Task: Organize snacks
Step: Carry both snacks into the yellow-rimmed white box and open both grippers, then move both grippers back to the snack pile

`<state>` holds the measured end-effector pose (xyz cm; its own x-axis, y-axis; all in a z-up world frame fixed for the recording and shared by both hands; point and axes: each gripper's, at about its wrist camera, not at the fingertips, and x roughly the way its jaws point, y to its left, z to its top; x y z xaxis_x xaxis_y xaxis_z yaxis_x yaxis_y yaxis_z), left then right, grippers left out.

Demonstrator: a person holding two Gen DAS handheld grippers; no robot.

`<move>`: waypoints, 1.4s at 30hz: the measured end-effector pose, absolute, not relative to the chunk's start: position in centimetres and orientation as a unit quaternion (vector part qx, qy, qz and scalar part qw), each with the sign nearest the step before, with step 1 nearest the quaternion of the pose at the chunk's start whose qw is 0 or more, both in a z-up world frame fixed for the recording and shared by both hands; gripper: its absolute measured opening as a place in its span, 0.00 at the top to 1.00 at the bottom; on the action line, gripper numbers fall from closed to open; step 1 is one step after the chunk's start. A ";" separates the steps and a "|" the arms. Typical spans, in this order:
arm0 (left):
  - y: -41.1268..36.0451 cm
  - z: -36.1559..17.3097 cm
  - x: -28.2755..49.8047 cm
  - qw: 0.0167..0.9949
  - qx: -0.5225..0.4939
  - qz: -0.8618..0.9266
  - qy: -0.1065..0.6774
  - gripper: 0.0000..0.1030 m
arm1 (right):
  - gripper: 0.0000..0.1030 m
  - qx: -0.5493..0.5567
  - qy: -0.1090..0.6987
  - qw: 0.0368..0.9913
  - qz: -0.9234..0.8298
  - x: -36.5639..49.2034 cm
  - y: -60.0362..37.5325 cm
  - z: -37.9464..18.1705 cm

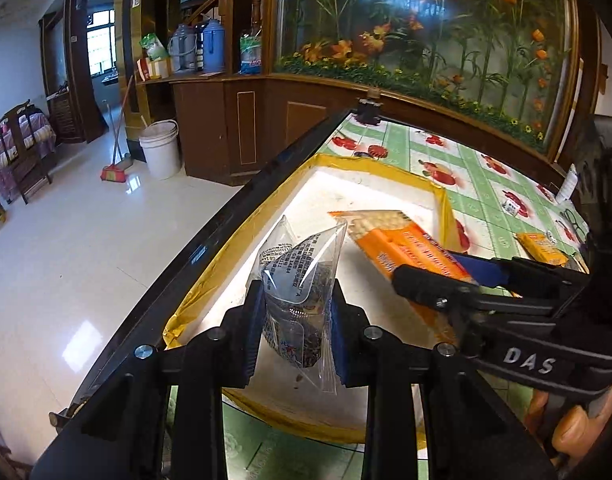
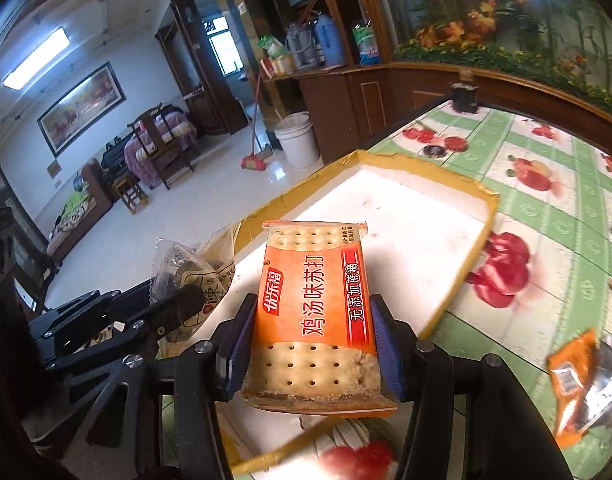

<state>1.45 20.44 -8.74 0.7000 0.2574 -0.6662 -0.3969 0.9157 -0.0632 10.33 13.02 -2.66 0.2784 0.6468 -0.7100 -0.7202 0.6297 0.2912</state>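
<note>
My left gripper (image 1: 294, 312) is shut on a clear snack bag (image 1: 301, 280) with dark contents, held above the white tray (image 1: 386, 192) with yellow taped rim. My right gripper (image 2: 314, 344) is shut on an orange cracker pack (image 2: 318, 308), also held over the tray (image 2: 426, 216). The cracker pack (image 1: 402, 244) and the right gripper (image 1: 434, 276) show at the right of the left wrist view. The clear bag (image 2: 193, 268) and the left gripper (image 2: 165, 312) show at the left of the right wrist view.
The tray lies on a table with a green fruit-print cloth (image 2: 554, 208). More snack packs lie on the cloth to the right (image 2: 582, 376) (image 1: 542, 246). A dark jar (image 2: 464, 96) stands at the far end. The table's left edge (image 1: 209, 248) drops to the floor.
</note>
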 end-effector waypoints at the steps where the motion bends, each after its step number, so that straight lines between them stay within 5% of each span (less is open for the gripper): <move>1: 20.6 -9.1 1.5 0.914 -0.103 0.180 0.347 0.74 | 0.47 -0.047 0.425 0.797 0.426 10.4 13.5 -3.1; 11: 20.5 -9.7 1.6 0.908 -0.077 0.204 0.357 0.70 | 0.47 -0.063 0.433 0.797 0.416 10.8 14.7 -4.7; 14: 21.2 -9.8 1.3 0.903 -0.089 0.217 0.361 0.48 | 0.45 -0.064 0.438 0.796 0.413 11.0 14.3 -4.6; 16: 21.7 -9.9 1.0 0.896 -0.096 0.229 0.367 0.21 | 0.45 -0.061 0.441 0.799 0.403 11.2 13.9 -4.6; 22: 20.1 -9.2 0.3 0.903 -0.072 0.223 0.361 0.21 | 0.21 -0.028 0.419 0.815 0.400 10.7 10.8 -2.4; 42: 10.8 -6.3 2.7 0.928 -0.038 0.125 0.349 0.19 | 0.17 0.071 0.401 0.873 0.268 11.4 -7.6 -1.1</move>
<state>2.73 10.75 -6.31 0.7246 0.2057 -0.6578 -0.2592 0.9657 0.0165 11.38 -7.65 -1.11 0.5353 0.5250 -0.6617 -0.4112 0.8463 0.3388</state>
